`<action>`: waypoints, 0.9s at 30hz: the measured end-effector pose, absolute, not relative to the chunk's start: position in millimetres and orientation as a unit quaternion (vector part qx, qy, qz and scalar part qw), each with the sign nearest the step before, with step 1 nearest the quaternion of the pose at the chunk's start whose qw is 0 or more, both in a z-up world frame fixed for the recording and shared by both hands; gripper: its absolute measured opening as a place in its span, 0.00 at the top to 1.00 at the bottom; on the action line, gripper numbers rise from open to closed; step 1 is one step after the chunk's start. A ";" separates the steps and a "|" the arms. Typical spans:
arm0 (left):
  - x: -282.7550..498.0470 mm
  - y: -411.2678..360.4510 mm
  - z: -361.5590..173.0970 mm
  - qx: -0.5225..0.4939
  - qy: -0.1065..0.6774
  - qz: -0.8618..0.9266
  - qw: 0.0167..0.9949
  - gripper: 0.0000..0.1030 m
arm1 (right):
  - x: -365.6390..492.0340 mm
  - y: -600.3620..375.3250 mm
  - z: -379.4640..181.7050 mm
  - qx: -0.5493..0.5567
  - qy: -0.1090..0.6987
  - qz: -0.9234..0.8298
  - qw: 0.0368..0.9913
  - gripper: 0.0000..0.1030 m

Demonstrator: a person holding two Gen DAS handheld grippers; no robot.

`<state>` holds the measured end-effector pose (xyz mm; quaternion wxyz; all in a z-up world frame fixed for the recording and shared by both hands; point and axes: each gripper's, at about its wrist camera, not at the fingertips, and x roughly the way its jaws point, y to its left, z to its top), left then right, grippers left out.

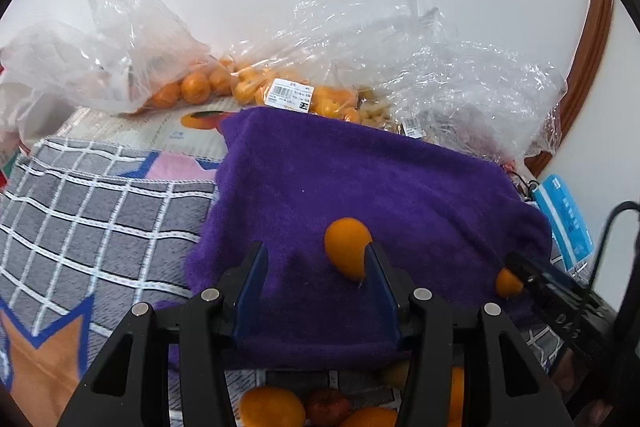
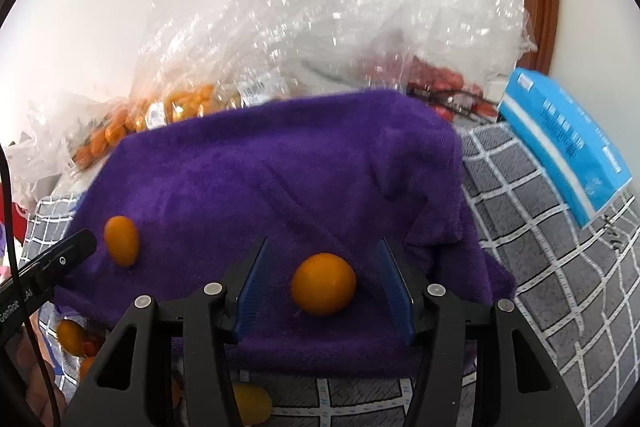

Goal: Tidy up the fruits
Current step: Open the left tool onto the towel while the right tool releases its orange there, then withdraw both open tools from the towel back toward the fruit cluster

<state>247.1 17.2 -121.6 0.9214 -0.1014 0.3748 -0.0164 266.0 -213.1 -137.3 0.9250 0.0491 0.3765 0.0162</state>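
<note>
Round kumquat, on purple towel: light, smooth, easily rolled; best taken across its middle. Right gripper spread wide, empty; left gripper likewise, beside oval kumquat.

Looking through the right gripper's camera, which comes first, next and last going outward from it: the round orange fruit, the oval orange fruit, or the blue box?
1. Round orange fruit: between the right gripper's open fingers, on the purple towel.
2. Oval orange fruit: off to the left, same towel.
3. Blue box: far right, beyond the towel.

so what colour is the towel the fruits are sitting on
Purple towel, clearest in the right wrist view.
</note>
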 end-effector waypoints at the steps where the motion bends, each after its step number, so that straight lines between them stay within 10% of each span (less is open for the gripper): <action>1: 243.4 17.3 -116.7 -0.098 0.371 -0.015 0.923 0.54 | 261.6 -211.9 -133.0 0.047 0.369 0.018 0.928 0.47; 27: 183.2 69.2 -127.0 -0.097 0.430 -0.029 0.897 0.46 | 170.2 -169.3 -146.0 0.057 0.432 0.039 0.899 0.43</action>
